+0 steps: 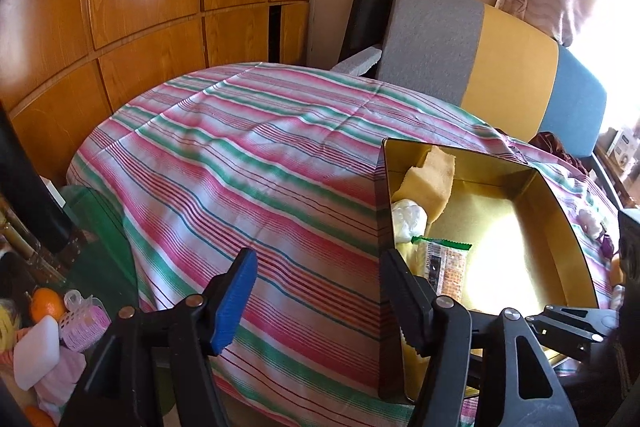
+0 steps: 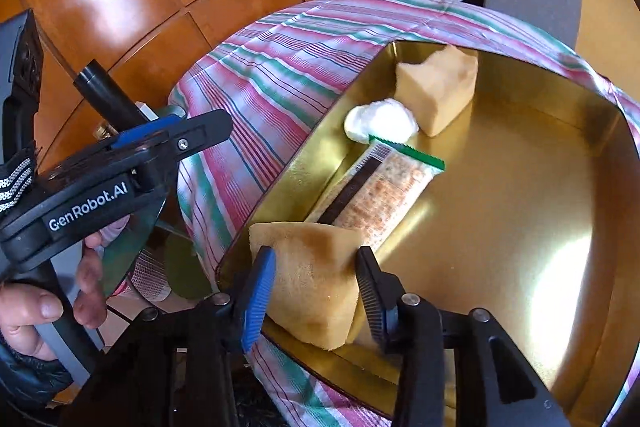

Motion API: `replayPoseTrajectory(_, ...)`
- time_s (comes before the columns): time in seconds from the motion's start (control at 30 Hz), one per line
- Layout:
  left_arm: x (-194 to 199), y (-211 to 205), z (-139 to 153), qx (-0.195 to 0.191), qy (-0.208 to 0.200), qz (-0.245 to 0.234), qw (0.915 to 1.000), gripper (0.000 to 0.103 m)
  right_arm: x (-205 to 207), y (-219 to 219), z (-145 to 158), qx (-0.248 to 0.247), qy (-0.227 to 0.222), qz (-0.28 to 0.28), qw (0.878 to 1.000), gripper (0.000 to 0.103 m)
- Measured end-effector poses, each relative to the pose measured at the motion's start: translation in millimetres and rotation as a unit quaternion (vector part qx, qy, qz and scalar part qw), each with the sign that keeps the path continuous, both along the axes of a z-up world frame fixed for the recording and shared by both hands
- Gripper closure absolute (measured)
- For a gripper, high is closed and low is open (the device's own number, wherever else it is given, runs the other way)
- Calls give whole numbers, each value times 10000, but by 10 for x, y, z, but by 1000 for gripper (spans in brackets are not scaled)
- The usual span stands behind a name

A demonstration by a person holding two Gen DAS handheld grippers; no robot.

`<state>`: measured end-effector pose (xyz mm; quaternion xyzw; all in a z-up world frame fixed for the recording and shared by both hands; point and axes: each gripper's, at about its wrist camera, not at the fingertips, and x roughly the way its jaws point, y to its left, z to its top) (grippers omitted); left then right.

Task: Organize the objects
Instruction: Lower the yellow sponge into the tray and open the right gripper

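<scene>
The right tongs [image 2: 316, 297] pinch a yellow sponge [image 2: 316, 279], blue pad against its left face and black pad against its right; the sponge sits in the near left corner of the gold tin [image 2: 560, 155], its underside on the tin floor by the near wall. At 12 o'clock from that sponge lies a snack bar wrapper [image 2: 384, 191] with a green serrated end, running up toward 1 o'clock along the tin's left wall. Beyond it, at 12 o'clock, rests a white crumpled ball [image 2: 380, 123], touching a second sponge [image 2: 440, 91] at its 1 o'clock, in the far left corner. The rest of the tin floor lies bare and glaring toward 3 o'clock.

The left tongs [image 1: 320, 299] stand spread with nothing between the pads; the blue pad hangs over the striped cloth [image 1: 240, 163] that covers the table, and the black finger crosses the tin's left wall. From the right wrist view the left tongs show at 9 o'clock, held by a hand [image 2: 36, 307].

Past the cloth's edge at 8 o'clock in the left wrist view sit an orange [image 1: 47, 303], a pink mesh roller [image 1: 86, 323] and a white block [image 1: 36, 351]. Wooden panelling [image 1: 140, 7] fills 11 o'clock; a grey, yellow and blue chair back [image 1: 480, 67] stands at 1 o'clock.
</scene>
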<state>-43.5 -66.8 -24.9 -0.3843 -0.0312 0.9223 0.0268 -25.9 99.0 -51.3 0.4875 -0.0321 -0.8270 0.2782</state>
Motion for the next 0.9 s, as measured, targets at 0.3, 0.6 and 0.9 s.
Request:
replayPoseTrajectory(0.3,56,165,74,-92,81,-199,9997,35,112,260,148,-199,90,-386,9990,49)
replayPoseTrajectory(0.6,132,412,128,-177,132,-490,9986,34,244,616,215,-21,259,-958,9951,49)
replayPoseTrajectory(0.9,182,747,172,-281,173,-902,9954,29,402,1154,267,142,395,-1690,9847,44)
